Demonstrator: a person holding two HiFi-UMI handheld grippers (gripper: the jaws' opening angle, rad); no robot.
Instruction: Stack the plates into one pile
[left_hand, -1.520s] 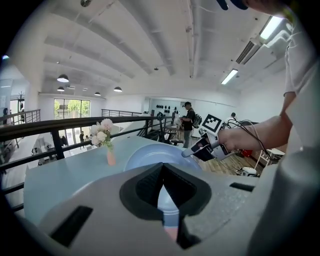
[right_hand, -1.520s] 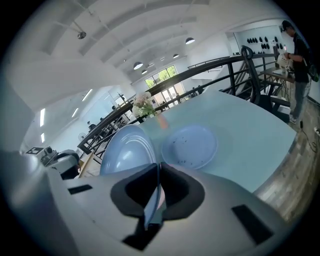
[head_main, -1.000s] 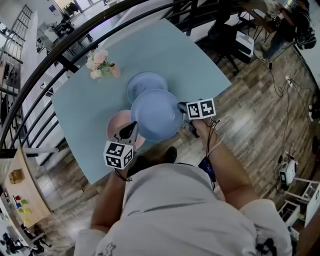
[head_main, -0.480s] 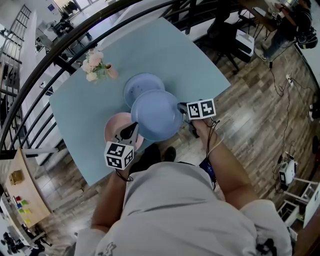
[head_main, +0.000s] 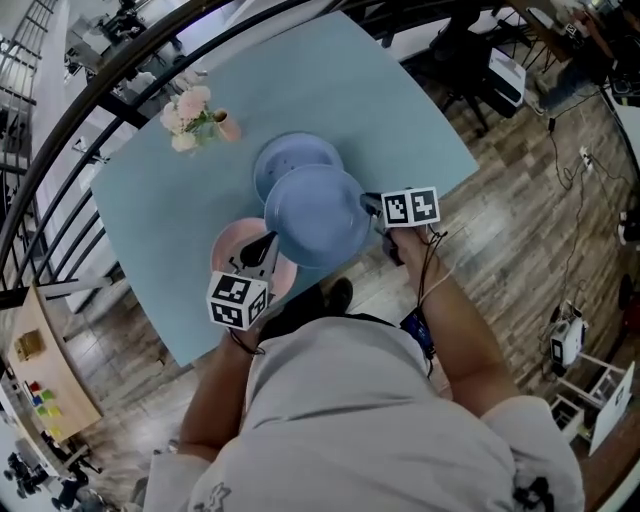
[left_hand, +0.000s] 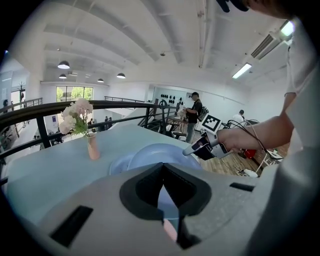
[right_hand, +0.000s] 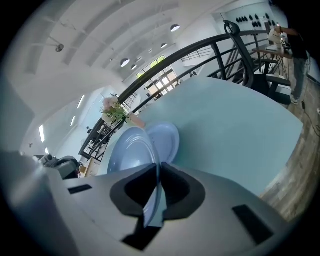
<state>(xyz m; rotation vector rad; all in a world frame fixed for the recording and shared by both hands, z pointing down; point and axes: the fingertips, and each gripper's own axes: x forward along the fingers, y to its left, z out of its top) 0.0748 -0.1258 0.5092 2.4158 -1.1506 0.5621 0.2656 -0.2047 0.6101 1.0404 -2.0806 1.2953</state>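
Observation:
A large blue plate (head_main: 318, 215) hangs over the light blue table (head_main: 170, 200), and my right gripper (head_main: 370, 207) is shut on its right rim. It overlaps the near edge of a smaller blue plate (head_main: 296, 158) lying on the table. In the right gripper view the held plate (right_hand: 127, 150) is tilted, its rim between the jaws of the right gripper (right_hand: 157, 175), with the small plate (right_hand: 167, 140) behind. A pink plate (head_main: 232, 255) lies at the table's near side. My left gripper (head_main: 266, 248) is shut and empty above it, and the left gripper (left_hand: 162, 172) points at the held plate (left_hand: 155, 152).
A small vase of pink flowers (head_main: 195, 115) stands at the far left of the table. A black railing (head_main: 60, 130) curves behind the table. The table's near edge sits just in front of the person, with wooden floor (head_main: 520, 230) to the right.
The held blue plate has edged slightly farther from the pink plate, staying over the small plate's near edge. The left gripper has barely moved.

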